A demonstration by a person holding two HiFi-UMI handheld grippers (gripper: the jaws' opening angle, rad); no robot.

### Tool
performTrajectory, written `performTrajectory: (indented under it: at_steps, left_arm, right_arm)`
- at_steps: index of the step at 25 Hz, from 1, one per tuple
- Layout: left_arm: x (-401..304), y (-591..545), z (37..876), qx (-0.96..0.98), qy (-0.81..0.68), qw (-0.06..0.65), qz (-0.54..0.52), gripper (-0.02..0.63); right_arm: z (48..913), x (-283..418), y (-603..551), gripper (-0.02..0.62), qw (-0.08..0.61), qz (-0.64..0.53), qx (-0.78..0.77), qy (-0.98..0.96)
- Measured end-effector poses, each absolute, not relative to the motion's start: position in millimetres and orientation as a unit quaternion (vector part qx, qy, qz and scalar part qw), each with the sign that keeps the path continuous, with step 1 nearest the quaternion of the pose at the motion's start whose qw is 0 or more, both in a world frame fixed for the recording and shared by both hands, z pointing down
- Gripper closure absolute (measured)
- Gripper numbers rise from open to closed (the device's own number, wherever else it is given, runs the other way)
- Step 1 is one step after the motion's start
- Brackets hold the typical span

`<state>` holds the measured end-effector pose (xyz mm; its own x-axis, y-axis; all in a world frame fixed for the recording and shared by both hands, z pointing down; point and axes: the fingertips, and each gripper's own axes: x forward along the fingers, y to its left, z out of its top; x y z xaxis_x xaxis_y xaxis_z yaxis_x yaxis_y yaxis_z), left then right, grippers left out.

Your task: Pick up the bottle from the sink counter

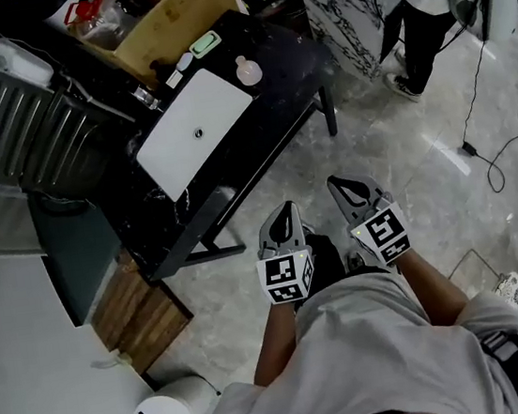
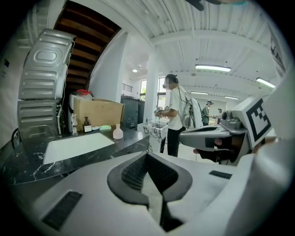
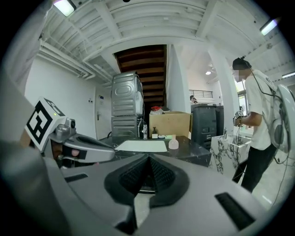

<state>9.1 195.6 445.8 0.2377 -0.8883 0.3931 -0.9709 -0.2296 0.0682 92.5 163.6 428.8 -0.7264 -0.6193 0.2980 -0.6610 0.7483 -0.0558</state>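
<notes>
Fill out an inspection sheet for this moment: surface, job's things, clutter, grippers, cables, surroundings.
Surface: black marble counter with a white sink basin set in it.
Job's things: pale pink bottle stands upright on the counter beside the basin, untouched.
Clutter: small green dish and cardboard box at the counter's far end.
Grippers: left gripper and right gripper are both shut and empty, away from the counter.
Cables: one cable lies on the floor to the right.
Surroundings: white marbled table with a person standing at it.
</notes>
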Motion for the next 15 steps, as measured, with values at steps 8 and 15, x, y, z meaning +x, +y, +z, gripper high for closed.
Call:
performTrajectory:
  at_steps: [8, 15]
  left_arm:
    - [-37, 105, 437, 0.812, -0.546, 0.113, 0.173, 0.592]
    - [-79, 26, 429, 0.843, -0.493, 0.082, 0.199, 0.592]
  right_arm:
    - [454, 37, 108, 0.586, 0.194, 0.087, 0.333, -0.918]
    - [443, -5, 56, 0.586, 0.211, 0.091, 0.354, -0.907]
